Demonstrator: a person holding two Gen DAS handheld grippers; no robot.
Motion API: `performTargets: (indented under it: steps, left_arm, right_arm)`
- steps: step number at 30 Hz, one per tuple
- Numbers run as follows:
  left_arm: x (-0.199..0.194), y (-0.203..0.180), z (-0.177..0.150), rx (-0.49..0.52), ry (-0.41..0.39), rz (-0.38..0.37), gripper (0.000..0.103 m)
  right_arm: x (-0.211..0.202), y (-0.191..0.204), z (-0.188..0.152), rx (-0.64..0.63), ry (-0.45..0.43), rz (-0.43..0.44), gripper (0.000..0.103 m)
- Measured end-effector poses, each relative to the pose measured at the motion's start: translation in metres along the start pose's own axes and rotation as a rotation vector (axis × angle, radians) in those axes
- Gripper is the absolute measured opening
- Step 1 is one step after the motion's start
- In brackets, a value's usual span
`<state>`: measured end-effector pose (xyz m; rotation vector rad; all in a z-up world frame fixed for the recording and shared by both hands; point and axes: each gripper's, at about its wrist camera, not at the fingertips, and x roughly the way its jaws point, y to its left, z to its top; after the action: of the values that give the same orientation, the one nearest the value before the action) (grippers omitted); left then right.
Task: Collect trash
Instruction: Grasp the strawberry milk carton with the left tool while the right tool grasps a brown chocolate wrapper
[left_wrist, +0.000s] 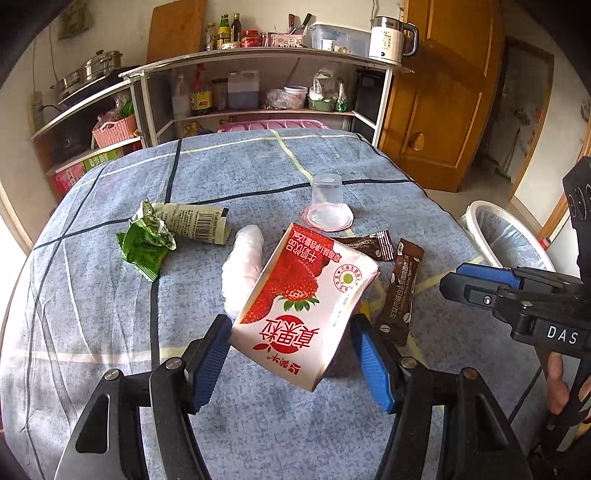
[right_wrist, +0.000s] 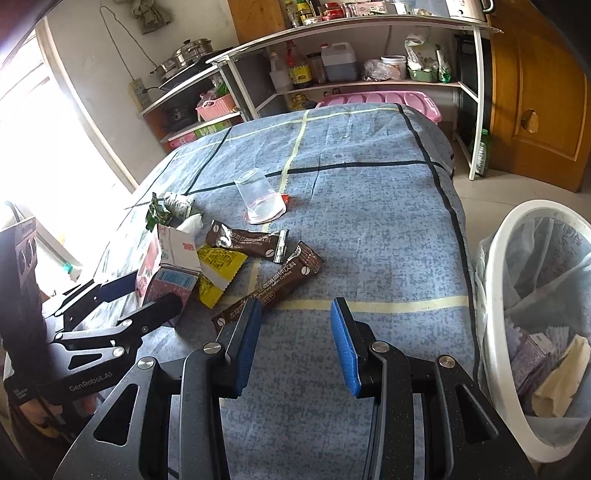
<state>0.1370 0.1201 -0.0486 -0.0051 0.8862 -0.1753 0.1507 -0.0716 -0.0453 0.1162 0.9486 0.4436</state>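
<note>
strawberry milk carton (left_wrist: 306, 306) sits clamped between the left gripper (left_wrist: 291, 354) pads, lifted over the blue checked tablecloth (left_wrist: 110, 332). right gripper (right_wrist: 293, 343) hangs empty, jaws apart, beside the white trash basket (right_wrist: 495, 332). coffee sachets (right_wrist: 273, 280) lie on the cloth.

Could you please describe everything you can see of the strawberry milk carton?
The strawberry milk carton is a pink-white paper box printed with red strawberries and red lettering. It looks empty and dented, its top flaps torn open in the right wrist view. It is tilted, gripped between the left gripper's blue pads, just over the blue checked tablecloth.
</note>
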Motion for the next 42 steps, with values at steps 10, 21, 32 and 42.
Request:
performTargets:
  steps: [10, 21, 32, 42]
  left_arm:
    - [-0.001, 0.014, -0.003, -0.079, -0.006, -0.057, 0.059]
    - [-0.026, 0.031, -0.013, -0.163, -0.063, -0.04, 0.058]
    - [-0.037, 0.048, -0.023, -0.24, -0.072, -0.013, 0.058]
    - [-0.037, 0.04, -0.024, -0.237, -0.068, -0.026, 0.058]
  right_arm:
    - [0.011, 0.005, 0.002, 0.006, 0.021, -0.011, 0.04]
    - [0.022, 0.012, 0.003, 0.002, 0.03, -0.036, 0.04]
    - [0.031, 0.022, 0.008, 0.001, 0.016, -0.094, 0.04]
    - [0.029, 0.026, 0.002, -0.043, -0.014, -0.166, 0.026]
